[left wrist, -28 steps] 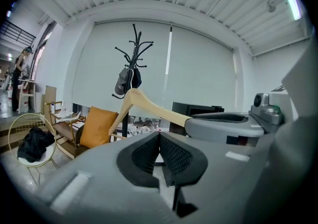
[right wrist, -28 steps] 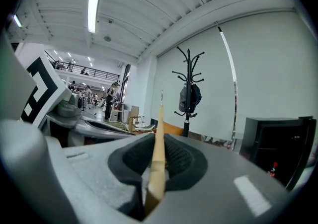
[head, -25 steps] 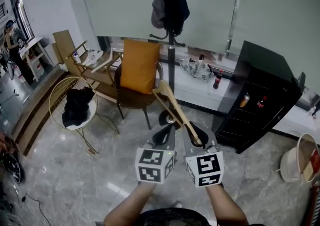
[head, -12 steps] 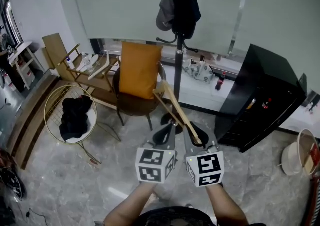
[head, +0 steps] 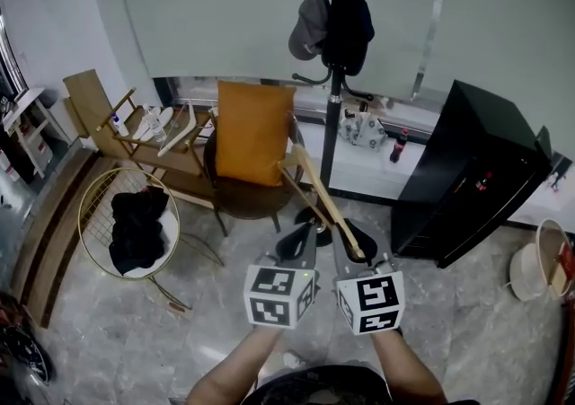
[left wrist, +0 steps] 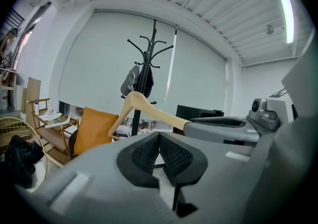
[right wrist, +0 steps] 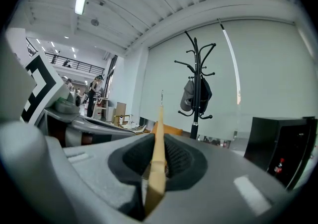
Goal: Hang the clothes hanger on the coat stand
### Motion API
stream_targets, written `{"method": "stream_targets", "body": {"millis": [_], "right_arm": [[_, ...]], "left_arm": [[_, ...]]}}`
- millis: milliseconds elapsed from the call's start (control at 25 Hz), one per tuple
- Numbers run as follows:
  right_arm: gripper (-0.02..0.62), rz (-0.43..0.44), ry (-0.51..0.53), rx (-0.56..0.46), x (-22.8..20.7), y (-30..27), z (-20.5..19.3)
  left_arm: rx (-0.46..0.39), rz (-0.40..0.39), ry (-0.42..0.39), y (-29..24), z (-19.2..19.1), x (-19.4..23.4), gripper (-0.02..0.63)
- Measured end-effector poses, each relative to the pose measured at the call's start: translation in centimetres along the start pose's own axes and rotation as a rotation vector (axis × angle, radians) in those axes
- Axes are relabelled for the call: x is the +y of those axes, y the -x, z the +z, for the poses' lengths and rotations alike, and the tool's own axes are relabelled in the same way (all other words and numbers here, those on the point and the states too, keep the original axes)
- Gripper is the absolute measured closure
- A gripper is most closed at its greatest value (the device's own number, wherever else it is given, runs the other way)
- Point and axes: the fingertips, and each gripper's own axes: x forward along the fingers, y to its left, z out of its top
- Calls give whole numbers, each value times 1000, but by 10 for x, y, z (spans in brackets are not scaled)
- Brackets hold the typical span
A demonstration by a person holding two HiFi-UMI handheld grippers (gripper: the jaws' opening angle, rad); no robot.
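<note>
Nearest, two forearms are cut off by the bottom edge of the head view. The left gripper (head: 296,240) is shut tight w/ nothing btwn its jaws. The right gripper (head: 354,243) is clamped on one arm of the wooden hanger (head: 313,186), & that end is hidden inside the pads. The hanger is held up in the air, tilted away & to the left, well apart from the coat stand (head: 333,125). Its thin metal hook is hard to make out in the head view. It is seen only as a fine line in the right gripper view.

A shiny grey stone floor (head: 180,331) is seen below, w/ bare room btwn the grippers & the stand. The stand's foot is partly hidden behind the hanger, & its top is cut off by the top edge. A grey cap (head: 310,24) & a dark cloth (head: 352,26) are hung on it. Free hooks are seen higher up in both gripper views. The stand is set btwn a chair w/ an orange cushion (head: 254,132) & a black cabinet (head: 467,179). A pale blind (head: 216,8) is seen farthest back.
</note>
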Motion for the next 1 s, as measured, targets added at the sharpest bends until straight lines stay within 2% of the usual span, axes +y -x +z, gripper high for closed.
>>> {"method": "stream_targets", "body": {"millis": [480, 1000], "right_arm": [[537, -45, -7, 4, 11, -37, -2], [537, -37, -41, -9, -33, -103, -15]], "left_arm": [[8, -54, -22, -15, 4, 37, 601], [43, -49, -54, -92, 10, 60, 600]]}}
